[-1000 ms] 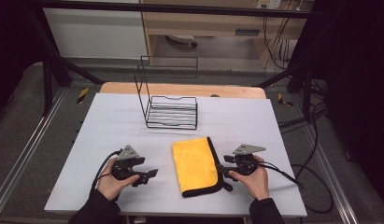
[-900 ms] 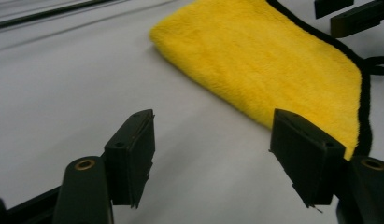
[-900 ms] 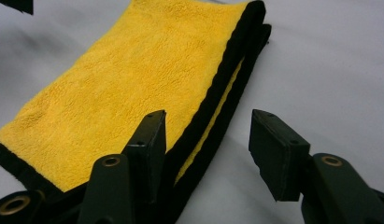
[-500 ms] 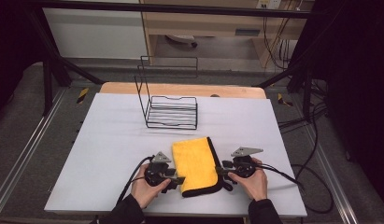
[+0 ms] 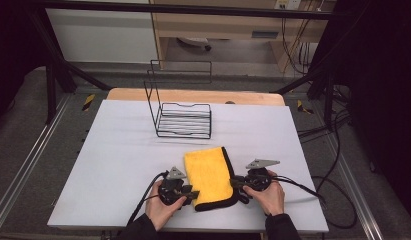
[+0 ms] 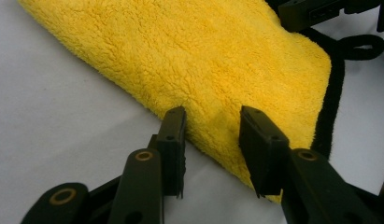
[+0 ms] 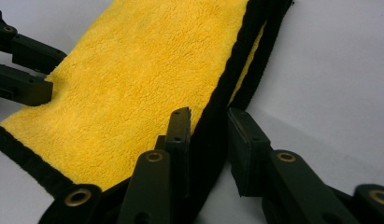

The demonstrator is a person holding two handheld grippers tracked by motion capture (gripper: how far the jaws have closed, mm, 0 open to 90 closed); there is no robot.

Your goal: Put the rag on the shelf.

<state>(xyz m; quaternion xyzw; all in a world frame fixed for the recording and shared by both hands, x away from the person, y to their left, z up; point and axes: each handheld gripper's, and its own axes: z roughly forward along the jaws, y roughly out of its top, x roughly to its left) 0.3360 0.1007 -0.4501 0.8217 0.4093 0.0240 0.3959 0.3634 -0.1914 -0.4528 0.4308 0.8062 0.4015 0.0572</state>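
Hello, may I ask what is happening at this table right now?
A person works a folded yellow cloth lying on the white table, a gripper in each hand. The left gripper straddles its plain edge, the right gripper its black-trimmed edge. Both jaws have just been closing, but gaps remain. A wire rack stands behind.

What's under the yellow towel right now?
The folded yellow towel lies flat on the white table; a second layer shows along its black-edged side in the right gripper view. Anything beneath the folds is hidden.
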